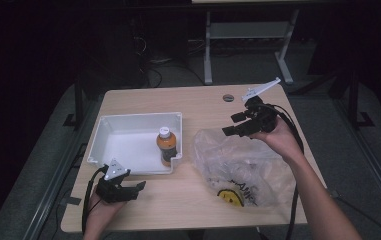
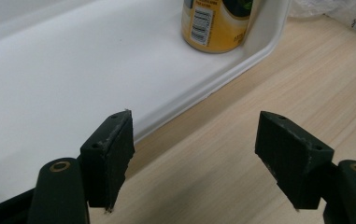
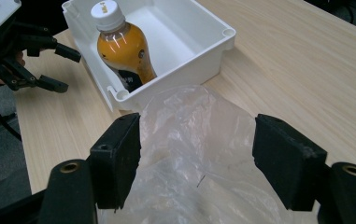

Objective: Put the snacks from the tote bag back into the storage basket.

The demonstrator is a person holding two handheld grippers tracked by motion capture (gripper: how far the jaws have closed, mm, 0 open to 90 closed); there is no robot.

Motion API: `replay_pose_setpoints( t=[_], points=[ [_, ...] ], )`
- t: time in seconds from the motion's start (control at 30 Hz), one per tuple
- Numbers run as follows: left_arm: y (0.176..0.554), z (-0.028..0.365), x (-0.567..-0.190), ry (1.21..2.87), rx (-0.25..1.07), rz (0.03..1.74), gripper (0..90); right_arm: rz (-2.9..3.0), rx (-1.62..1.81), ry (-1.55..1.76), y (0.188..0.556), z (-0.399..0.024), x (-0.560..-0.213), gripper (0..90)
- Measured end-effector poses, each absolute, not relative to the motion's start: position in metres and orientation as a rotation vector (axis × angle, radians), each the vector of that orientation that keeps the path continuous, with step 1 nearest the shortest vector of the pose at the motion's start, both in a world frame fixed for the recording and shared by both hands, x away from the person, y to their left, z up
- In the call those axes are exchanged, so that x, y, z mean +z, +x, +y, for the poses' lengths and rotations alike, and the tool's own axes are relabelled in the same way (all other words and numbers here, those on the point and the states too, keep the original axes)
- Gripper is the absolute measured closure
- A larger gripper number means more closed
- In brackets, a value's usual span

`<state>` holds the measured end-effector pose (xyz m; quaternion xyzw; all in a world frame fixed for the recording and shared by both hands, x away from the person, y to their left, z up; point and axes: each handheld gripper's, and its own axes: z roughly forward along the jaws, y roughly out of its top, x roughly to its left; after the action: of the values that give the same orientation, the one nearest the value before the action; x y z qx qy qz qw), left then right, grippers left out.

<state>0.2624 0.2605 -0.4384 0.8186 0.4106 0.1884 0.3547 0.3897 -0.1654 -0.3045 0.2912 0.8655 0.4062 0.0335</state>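
A bottle of orange drink (image 1: 166,145) with a white cap stands upright in the near right corner of a white tub (image 1: 109,131). A clear plastic bag (image 1: 240,170) with a yellow smiley print lies crumpled to the tub's right. My left gripper (image 1: 139,188) rests open near the table's front edge, just before the tub's front wall (image 2: 175,107), the bottle (image 2: 215,25) ahead of it. My right gripper (image 1: 234,124) hovers open above the bag's far edge (image 3: 192,135), nothing between its jaws, looking toward the tub (image 3: 199,56) and bottle (image 3: 122,49).
A small dark round disc (image 1: 228,97) lies near the table's far edge. Bare wooden tabletop (image 1: 178,200) runs along the front between tub and bag. Desk legs and cables stand on the floor beyond the table. The left gripper (image 3: 61,67) appears far off in the right gripper view.
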Motion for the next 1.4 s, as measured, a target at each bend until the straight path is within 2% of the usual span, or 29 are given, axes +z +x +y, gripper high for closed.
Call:
replay_pose_setpoints(
  t=[1.4],
  points=[
    [0.263,0.261,-0.439,2.102,0.486,1.067,27.8,2.578,1.293,1.033,0.357,-0.241,-0.349,31.8]
  ],
)
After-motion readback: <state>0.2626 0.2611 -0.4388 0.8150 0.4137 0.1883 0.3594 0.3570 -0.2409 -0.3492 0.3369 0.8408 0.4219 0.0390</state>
